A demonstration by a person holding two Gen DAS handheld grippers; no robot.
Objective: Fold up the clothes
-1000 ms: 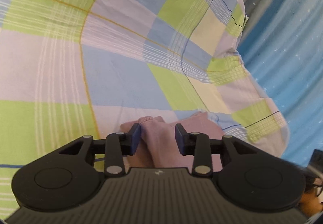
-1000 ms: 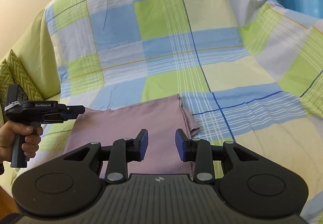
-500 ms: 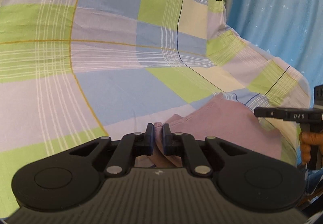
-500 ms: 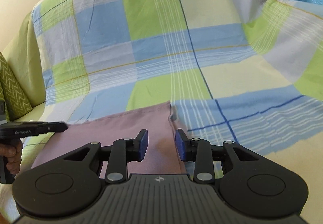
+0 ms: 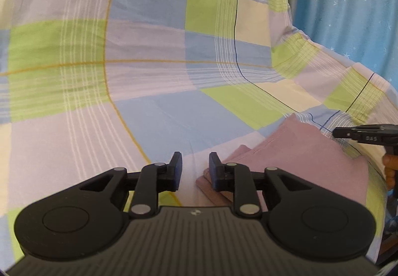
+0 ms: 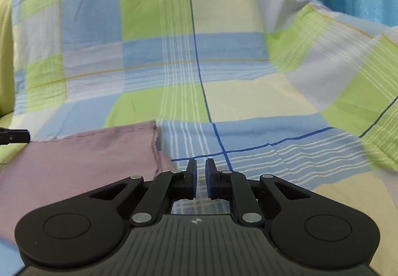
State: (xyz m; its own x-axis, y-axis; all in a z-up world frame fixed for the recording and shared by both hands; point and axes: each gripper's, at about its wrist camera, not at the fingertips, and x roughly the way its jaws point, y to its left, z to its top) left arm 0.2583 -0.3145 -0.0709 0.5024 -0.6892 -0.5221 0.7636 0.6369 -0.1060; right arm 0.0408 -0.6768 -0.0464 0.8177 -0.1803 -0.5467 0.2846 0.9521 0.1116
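Note:
A folded mauve cloth (image 5: 311, 151) lies flat on a checked sheet (image 5: 174, 72). My left gripper (image 5: 194, 170) is open, with only the sheet showing in its gap. Its right finger sits over the cloth's folded left corner. The right wrist view shows the same cloth (image 6: 82, 159) at the lower left, its right hem just left of my right gripper (image 6: 201, 175). That gripper is shut with a narrow slit and nothing in it, over bare sheet (image 6: 223, 82). The other gripper's tip (image 5: 360, 135) shows beyond the cloth's right end, and the left gripper's tip (image 6: 15, 136) is at the left edge.
The checked sheet drapes over a sofa's seat and backrest. A blue curtain (image 5: 348, 2) hangs behind at the right. A pale green sofa arm (image 6: 5, 57) shows at the left. A hand (image 5: 390, 166) holds the right gripper's handle.
My left gripper, shut on the cloth's corner half a second ago, has opened and let it go. My right gripper has shut and shifted right, off the cloth.

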